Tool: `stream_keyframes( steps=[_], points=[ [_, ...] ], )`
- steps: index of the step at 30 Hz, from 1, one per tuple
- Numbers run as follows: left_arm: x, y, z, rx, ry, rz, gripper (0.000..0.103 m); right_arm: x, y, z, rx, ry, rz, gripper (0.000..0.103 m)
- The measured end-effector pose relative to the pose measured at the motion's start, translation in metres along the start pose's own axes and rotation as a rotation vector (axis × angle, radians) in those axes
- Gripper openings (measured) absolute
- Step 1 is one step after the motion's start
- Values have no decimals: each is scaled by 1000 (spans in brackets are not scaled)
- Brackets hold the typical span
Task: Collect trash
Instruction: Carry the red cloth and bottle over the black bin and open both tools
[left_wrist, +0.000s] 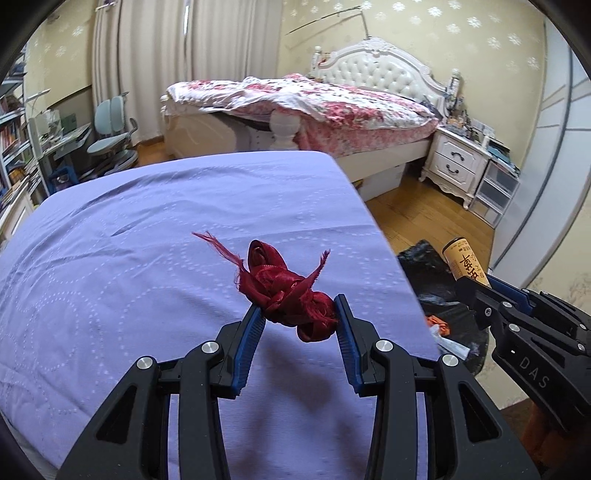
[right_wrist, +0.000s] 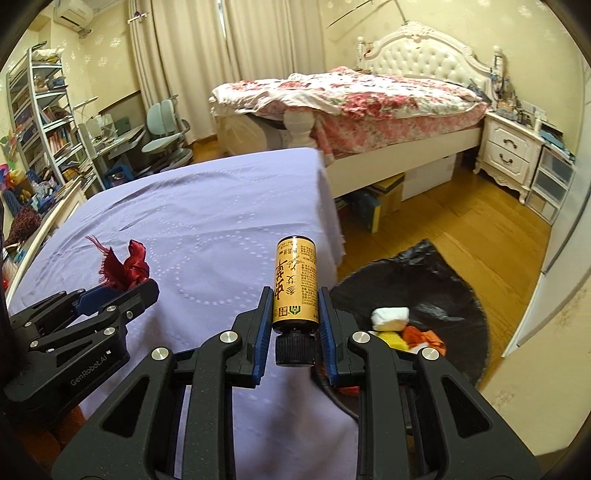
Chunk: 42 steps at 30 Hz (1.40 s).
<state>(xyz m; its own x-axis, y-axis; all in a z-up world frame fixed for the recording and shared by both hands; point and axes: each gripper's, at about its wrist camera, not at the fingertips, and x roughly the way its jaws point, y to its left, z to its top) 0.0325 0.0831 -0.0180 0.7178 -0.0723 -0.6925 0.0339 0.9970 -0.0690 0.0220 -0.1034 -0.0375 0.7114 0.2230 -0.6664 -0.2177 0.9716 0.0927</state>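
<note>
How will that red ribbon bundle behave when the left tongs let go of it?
The red ribbon bundle looks soft and floppy: frayed tails stick out loosely. It is probably very light, so it may drift or snag on the left tongs' ribbed pads. Being knotted, it likely won't roll.

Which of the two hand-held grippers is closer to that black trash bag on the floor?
Right. The right hand-held gripper holds a bottle beside the black trash bag; the left hand-held gripper is over the purple bed, farther away.

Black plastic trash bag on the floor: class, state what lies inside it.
Inside the black plastic trash bag lie a white crumpled wad, yellow scraps and orange scraps. The right gripper hides anything nearer.
</note>
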Motion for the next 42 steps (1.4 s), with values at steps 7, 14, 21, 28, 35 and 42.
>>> stream_keyframes(
  steps=[7, 14, 21, 28, 35, 42],
  points=[
    [7, -46, 3, 81, -7, -51, 41, -7, -42, -4, 75, -8, -55, 23],
    [20, -88, 7, 148, -9, -92, 41, -8, -83, -7, 136, -22, -123, 23],
    [39, -111, 15, 190, -7, -89, 41, 0, -108, -7, 163, -20, -146, 23],
    [54, -122, 18, 224, -7, -68, 41, 10, -124, -6, 185, -7, -156, 23],
    [56, -124, 18, 217, -2, -71, 66, 15, -130, -6, 201, -5, -167, 25],
    [54, -123, 18, 209, -4, -55, 76, 12, -129, -8, 198, -25, -199, 47]
  ],
)
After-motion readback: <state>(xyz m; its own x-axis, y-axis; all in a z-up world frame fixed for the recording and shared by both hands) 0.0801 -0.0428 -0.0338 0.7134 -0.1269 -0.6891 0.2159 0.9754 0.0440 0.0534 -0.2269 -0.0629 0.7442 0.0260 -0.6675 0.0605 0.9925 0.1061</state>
